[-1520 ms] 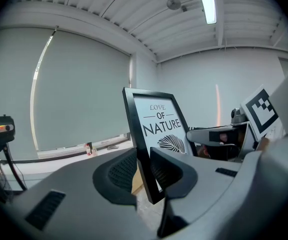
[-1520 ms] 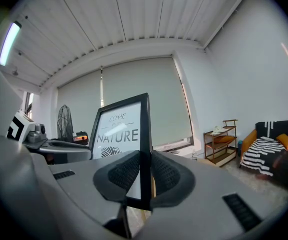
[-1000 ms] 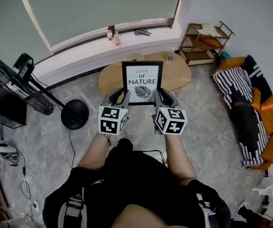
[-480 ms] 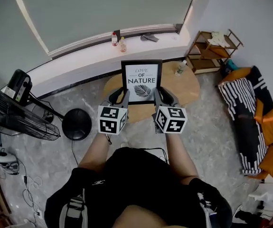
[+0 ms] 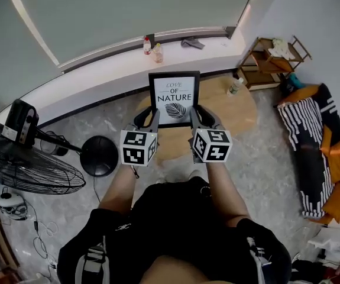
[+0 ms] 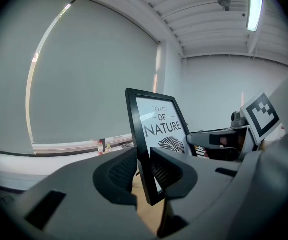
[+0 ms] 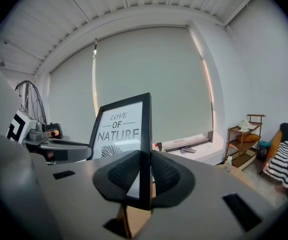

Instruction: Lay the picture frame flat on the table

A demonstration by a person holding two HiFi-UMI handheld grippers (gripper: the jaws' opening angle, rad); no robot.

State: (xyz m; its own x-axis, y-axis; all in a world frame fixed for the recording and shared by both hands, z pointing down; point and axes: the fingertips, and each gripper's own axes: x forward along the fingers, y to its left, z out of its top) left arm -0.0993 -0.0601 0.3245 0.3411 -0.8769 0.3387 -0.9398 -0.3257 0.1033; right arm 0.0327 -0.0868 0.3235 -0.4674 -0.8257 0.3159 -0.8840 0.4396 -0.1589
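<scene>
A black picture frame (image 5: 174, 97) with a white "LOVE OF NATURE" print is held upright in the air, above the oval wooden table (image 5: 240, 112). My left gripper (image 5: 154, 118) is shut on the frame's lower left edge. The frame (image 6: 156, 129) stands clamped between the dark pads there. My right gripper (image 5: 193, 117) is shut on the lower right edge, and its view shows the frame (image 7: 126, 129) edge-on between the pads. The frame's bottom rail is hidden behind the grippers.
A plastic bottle (image 5: 235, 86) stands on the table's far right part. A standing fan (image 5: 25, 164) and its round base (image 5: 99, 155) are at the left. A wooden shelf (image 5: 271, 61) and a striped couch (image 5: 314, 141) lie to the right. Bottles (image 5: 152, 47) sit on the window ledge.
The view has shifted, so the table and shelf have slid right and the fan has come closer at left. Both grippers keep hold of the frame, which sits slightly higher in the picture.
</scene>
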